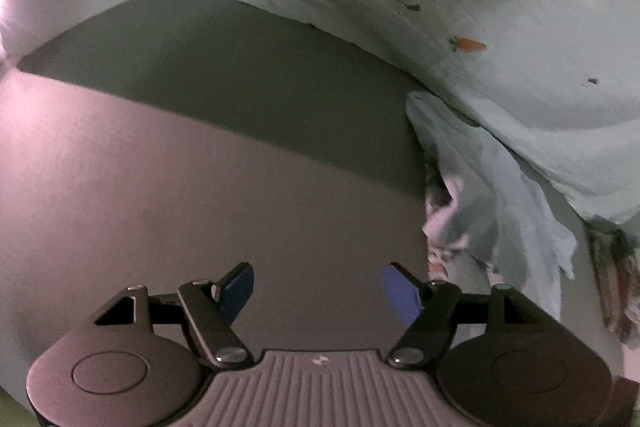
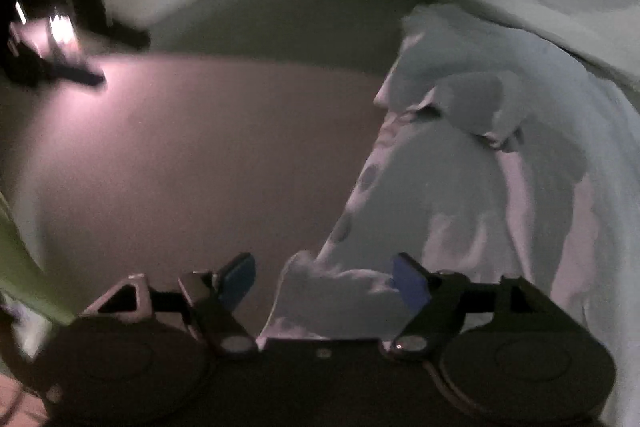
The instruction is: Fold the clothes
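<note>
Left wrist view: we see the left gripper (image 1: pixel 318 291) with jaws apart and empty over the bare table (image 1: pixel 168 195); the pale garment (image 1: pixel 500 75) lies beyond, to the right.

Right wrist view: right gripper (image 2: pixel 324 281) jaws apart, with a garment corner lying loose between them, not pinched.

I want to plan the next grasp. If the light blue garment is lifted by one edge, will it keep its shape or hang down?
The light blue garment probably hangs down limp: it already lies in soft folds and creases. It looks thin and light, so one edge may drag the rest across the table.
</note>
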Action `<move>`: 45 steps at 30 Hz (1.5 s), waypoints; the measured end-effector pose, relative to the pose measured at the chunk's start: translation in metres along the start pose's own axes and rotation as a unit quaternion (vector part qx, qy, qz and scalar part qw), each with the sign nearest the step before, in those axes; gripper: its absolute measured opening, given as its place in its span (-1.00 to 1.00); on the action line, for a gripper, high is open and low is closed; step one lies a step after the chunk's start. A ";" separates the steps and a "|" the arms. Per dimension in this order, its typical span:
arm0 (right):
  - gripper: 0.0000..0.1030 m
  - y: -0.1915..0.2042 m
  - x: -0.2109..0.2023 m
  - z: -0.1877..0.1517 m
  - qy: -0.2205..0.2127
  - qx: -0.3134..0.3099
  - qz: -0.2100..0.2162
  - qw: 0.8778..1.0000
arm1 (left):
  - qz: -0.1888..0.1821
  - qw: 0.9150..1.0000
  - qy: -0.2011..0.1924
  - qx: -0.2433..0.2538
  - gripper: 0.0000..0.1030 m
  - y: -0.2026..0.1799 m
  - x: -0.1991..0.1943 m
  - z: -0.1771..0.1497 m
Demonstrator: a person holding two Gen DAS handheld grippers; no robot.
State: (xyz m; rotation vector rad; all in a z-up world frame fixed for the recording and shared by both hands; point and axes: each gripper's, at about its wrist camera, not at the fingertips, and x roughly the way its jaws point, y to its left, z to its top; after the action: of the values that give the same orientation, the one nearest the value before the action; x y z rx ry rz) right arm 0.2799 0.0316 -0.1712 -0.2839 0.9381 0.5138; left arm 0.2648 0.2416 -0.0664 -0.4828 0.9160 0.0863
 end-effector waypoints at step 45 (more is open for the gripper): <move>0.68 -0.104 -0.071 -0.025 -0.088 -0.039 -0.057 0.994 | -0.019 0.997 0.072 -0.024 0.96 -0.102 0.065 -0.074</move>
State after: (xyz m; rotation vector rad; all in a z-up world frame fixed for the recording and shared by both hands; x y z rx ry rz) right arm 0.2837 -0.0881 -0.1257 -0.3542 0.7282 0.4624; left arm 0.2775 0.1099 -0.1179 -0.5565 1.0478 0.0389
